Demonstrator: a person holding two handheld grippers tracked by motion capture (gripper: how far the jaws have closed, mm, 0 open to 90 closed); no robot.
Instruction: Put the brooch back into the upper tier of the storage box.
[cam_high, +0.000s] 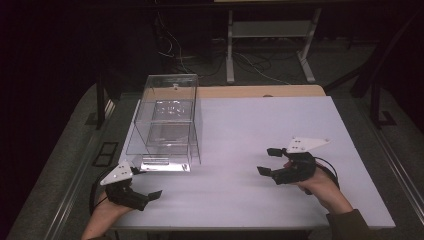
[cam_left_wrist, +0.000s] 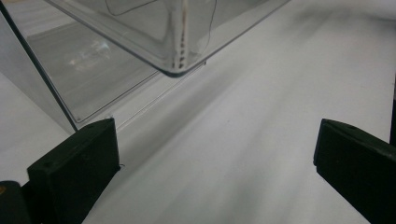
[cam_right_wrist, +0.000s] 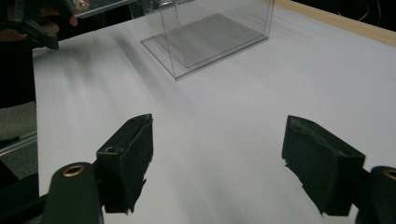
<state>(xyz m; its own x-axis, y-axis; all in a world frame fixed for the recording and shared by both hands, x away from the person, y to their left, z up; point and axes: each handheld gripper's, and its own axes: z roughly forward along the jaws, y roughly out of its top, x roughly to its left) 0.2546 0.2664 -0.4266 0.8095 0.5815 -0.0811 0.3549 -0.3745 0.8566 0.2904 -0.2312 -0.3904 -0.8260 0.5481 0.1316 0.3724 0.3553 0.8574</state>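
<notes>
A clear plastic box (cam_high: 167, 120) with an inner shelf stands upright on the left half of the white table top (cam_high: 260, 120). My left gripper (cam_high: 147, 182) rests near the front left corner, just in front of the box, with its jaws open and nothing between them. In the left gripper view the box's lower corner (cam_left_wrist: 140, 28) sits close ahead of the open left gripper (cam_left_wrist: 215, 149). My right gripper (cam_high: 267, 161) hovers low over the right part of the table, pointing left and open. The right gripper (cam_right_wrist: 217, 154) has bare table between its pads, with the box (cam_right_wrist: 210, 32) farther off.
A wooden strip (cam_high: 260, 91) runs along the table's far edge. Beyond it are white desk legs (cam_high: 230, 50) and loose cables (cam_high: 175, 50) on the dark floor. Grey carpet and metal rails (cam_high: 75, 165) flank the table.
</notes>
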